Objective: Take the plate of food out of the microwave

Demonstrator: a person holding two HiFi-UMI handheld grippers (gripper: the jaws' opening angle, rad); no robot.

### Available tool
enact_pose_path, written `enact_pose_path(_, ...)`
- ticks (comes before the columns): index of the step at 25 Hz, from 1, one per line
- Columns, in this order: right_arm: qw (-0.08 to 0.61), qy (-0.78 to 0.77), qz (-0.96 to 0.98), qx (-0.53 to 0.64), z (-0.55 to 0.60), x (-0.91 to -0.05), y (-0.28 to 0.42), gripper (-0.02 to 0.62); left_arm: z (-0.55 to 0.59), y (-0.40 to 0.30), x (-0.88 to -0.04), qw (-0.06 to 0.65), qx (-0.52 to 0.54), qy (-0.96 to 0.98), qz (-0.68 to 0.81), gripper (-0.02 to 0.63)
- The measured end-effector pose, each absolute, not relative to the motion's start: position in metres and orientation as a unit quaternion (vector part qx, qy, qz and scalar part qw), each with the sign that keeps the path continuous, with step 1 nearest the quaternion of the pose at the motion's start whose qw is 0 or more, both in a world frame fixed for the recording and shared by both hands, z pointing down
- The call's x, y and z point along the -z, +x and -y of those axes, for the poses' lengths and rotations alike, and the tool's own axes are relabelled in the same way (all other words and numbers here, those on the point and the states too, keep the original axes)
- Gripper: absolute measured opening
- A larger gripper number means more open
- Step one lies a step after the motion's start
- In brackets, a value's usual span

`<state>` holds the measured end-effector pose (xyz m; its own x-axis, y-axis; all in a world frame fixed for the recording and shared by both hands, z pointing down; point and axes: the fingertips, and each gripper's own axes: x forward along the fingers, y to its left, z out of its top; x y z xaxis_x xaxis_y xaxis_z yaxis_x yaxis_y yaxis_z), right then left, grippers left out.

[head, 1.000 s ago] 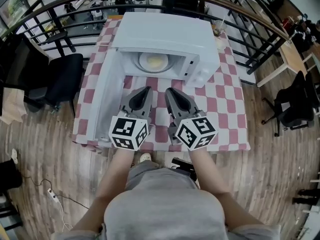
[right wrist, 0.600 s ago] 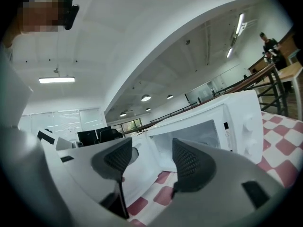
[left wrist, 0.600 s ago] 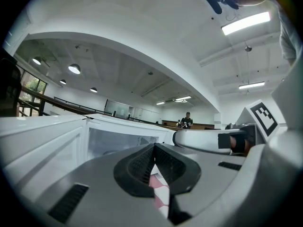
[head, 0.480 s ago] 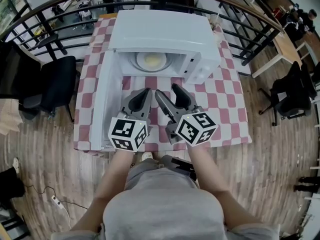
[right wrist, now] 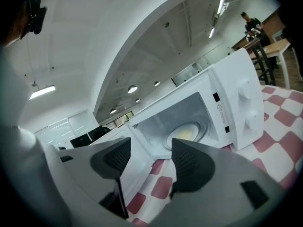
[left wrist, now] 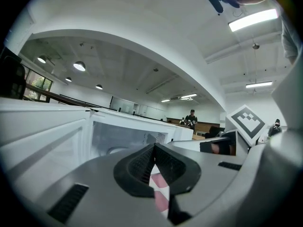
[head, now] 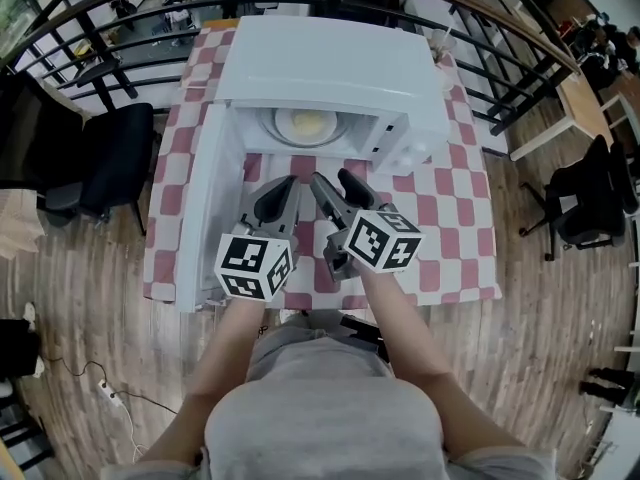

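Our right gripper [head: 333, 180] has just gone from pinched shut a second ago to wide apart, and nothing stands between its jaws; through the gap we see only the cloth [head: 450, 218] and the microwave [head: 330, 58] mouth. It has also rolled a little since then. Our left gripper [head: 283, 183] has its jaws pressed together and empty, just beside the right one.

The door [head: 205, 208] stands swung out to the left, so the way in is free. The plate [head: 306, 124] sits inside the microwave on the turntable, with pale yellow food [head: 312, 121] on it, untouched and apart from both grippers, which hover over the cloth in front of the opening.

We read the widening as readying the right gripper for the plate's near rim. We judge the reach inside is next; the lift-out is not yet begun
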<state>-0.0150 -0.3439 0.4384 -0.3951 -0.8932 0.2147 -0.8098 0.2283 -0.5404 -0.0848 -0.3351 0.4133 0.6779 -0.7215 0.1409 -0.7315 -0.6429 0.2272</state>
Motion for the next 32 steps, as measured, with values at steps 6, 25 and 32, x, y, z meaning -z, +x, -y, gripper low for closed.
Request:
enact_pose_path(6, 0.068, -0.568, -0.747, 0.339, 0.37, -0.465, -0.003, 0.287, 0.351, -0.085, -0.422, 0.141, -0.021, 0.895, 0.422, 0.003)
enact_pose_path(25, 0.23, -0.598, -0.55, 0.536, 0.435, -0.548, 0.014, 0.244, 0.378, -0.09, -0.431, 0.139, -0.04, 0.886, 0.441, 0.003)
enact_pose_path(32, 0.266, -0.588, -0.476, 0.598, 0.451, -0.578, 0.009, 0.244, 0.382, -0.091, -0.436, 0.142, -0.049, 0.885, 0.441, 0.003)
